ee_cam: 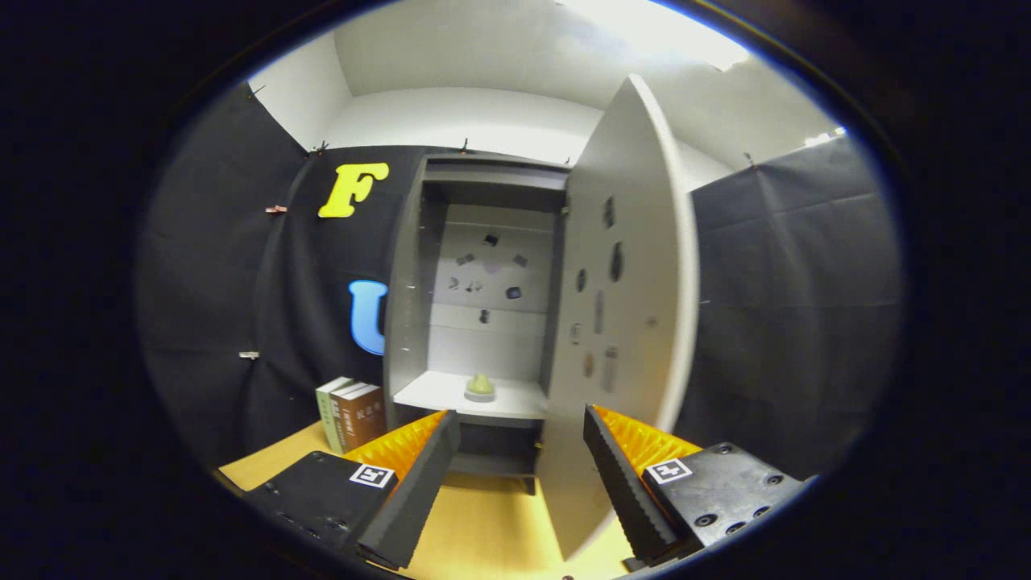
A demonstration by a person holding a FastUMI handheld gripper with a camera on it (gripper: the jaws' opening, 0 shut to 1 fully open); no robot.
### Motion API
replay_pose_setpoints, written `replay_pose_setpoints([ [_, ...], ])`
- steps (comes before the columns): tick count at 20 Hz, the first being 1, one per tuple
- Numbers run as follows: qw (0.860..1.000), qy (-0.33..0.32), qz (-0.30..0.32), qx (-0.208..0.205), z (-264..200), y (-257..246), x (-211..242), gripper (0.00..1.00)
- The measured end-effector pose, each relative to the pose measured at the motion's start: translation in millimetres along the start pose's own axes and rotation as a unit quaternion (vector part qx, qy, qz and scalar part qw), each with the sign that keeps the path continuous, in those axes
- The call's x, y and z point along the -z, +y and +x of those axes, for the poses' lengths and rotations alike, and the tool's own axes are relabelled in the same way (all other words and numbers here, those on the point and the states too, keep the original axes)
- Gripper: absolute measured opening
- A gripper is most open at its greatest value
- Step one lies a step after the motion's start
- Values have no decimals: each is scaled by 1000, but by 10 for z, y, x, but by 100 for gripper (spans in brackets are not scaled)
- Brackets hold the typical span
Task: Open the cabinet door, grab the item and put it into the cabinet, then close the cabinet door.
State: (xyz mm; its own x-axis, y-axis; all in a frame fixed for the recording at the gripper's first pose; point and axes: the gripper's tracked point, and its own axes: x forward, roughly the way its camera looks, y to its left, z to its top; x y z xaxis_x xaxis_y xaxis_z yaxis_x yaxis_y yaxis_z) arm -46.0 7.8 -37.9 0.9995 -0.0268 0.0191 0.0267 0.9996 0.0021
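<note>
Grey cabinet upright on desk, door swung wide open to the right. Small green pear-shaped item sits upright on the cabinet's shelf.

Little can be read here. The books beside the cabinet carry spine print — too small to make out. Each side of the gripper, whose fingers stand apart with nothing between them, bears a square black-and-white marker, a pattern and not text. Stickers on the open door and back wall are too blurred to read.
</note>
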Motion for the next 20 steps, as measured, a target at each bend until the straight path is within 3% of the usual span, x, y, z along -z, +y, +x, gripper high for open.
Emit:
replay_pose_setpoints([
  [6, 996, 5, 29, 83, -241, -1136, 33, 97],
  [9, 996, 18, 36, 83, -94, -1465, 215, 98],
  [16, 995, 48, 71, -46, 359, -1404, 560, 99],
  [20, 992, 78, 51, -82, 431, -1339, 695, 98],
])
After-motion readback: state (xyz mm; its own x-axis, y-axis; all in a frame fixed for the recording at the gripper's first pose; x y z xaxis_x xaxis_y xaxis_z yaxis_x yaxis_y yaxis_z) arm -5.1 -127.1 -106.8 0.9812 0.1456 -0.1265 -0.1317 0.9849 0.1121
